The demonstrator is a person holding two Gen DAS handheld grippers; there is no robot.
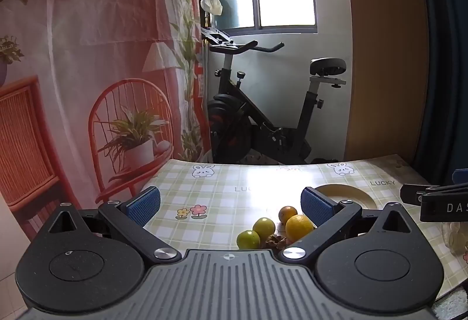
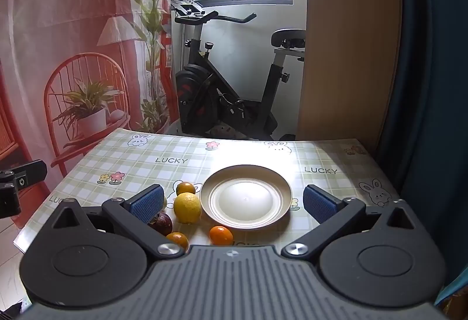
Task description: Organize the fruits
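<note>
several fruits sit loose on the table (image 2: 321,153), none on the plate (image 2: 222,217) yet. nearest is a small orange (image 2: 221,235), then the big lemon (image 2: 187,207) just left of the plate. both the right gripper (image 2: 231,203) and left gripper (image 1: 231,204) hang wide open, empty. round fruit could roll off if bumped.

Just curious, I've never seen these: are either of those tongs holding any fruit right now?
No. Both the left tongs and right tongs are open and empty; the plate is bare.

Fruit cluster (image 2: 187,207) crowds the plate (image 2: 222,220) on its left (touching it); the plate's right side lies open.
</note>
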